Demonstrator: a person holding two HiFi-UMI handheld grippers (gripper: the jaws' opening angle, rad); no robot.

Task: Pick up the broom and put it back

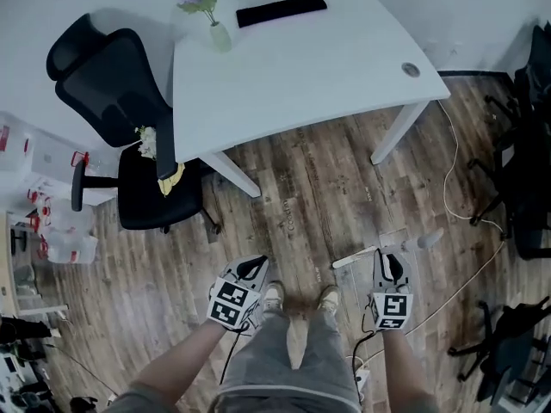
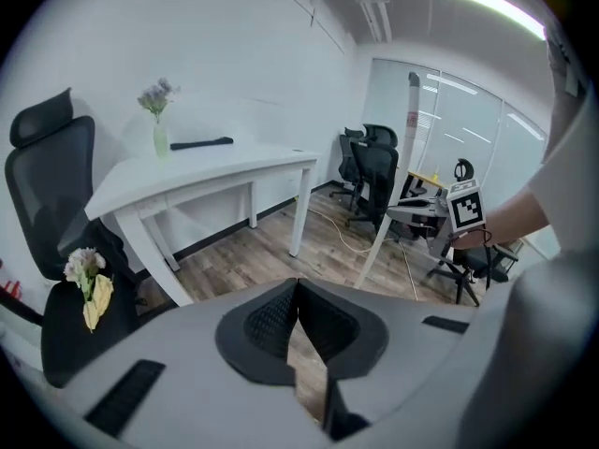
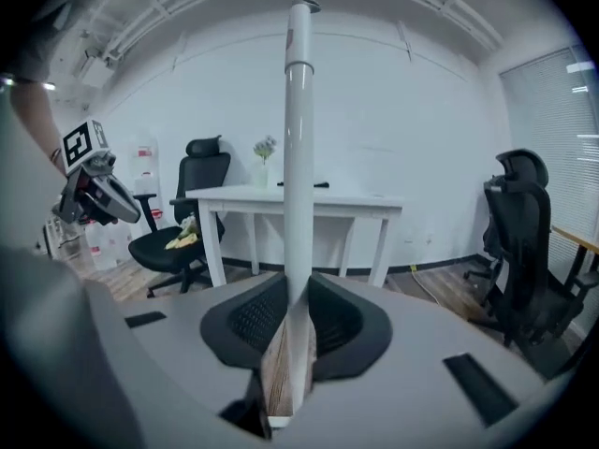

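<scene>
The broom's white handle (image 3: 298,157) stands upright between the jaws of my right gripper (image 3: 293,293), which is shut on it low on the shaft. In the head view the handle (image 1: 362,255) slants across the wood floor from the right gripper (image 1: 389,263) beside my right foot. The brush end is not in sight. My left gripper (image 1: 256,266) hangs by my left foot with its jaws (image 2: 298,288) together and nothing between them. From the left gripper view the handle (image 2: 374,232) rises to the right, apart from that gripper.
A white desk (image 1: 301,67) stands ahead with a flower vase (image 1: 211,11) and a black pad (image 1: 281,9). A black office chair (image 1: 129,144) with a yellow cloth sits at its left. Cables (image 1: 456,188) and black chairs (image 1: 529,144) lie at the right.
</scene>
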